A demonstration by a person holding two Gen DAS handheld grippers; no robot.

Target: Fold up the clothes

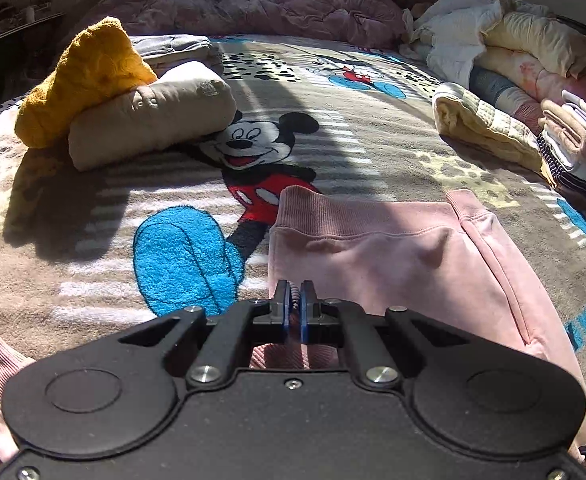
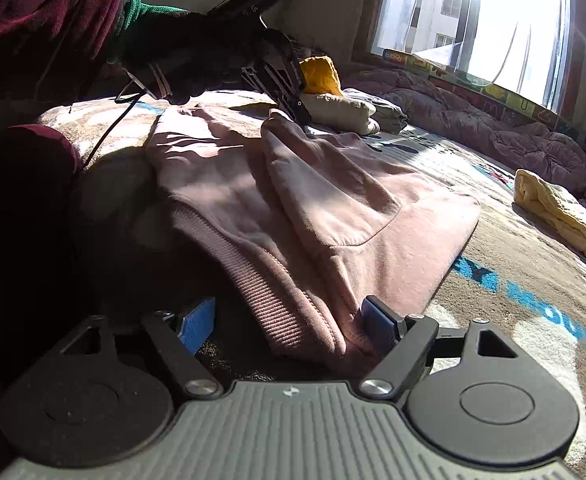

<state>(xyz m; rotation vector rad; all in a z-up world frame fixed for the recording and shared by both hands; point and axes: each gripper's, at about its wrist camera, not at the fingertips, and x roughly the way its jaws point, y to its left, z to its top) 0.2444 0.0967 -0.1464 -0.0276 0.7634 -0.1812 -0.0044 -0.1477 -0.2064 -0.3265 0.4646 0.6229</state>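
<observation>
A pink sweatshirt (image 1: 393, 252) lies on the Mickey Mouse blanket (image 1: 213, 184), partly folded. My left gripper (image 1: 295, 300) is shut on a ribbed pink fold of it. In the right wrist view the sweatshirt (image 2: 333, 208) lies in a heap, and the left gripper (image 2: 293, 110), held by a gloved hand, pinches a raised peak of it at the far side. My right gripper (image 2: 289, 324) is open, its blue pads either side of the ribbed hem at the near edge.
A folded beige garment (image 1: 149, 116) and a mustard one (image 1: 81, 80) lie at the back left. A stack of folded and loose clothes (image 1: 533, 80) sits at the right. A yellow cloth (image 2: 565, 212) lies right; a purple quilt (image 2: 473, 120) lines the window side.
</observation>
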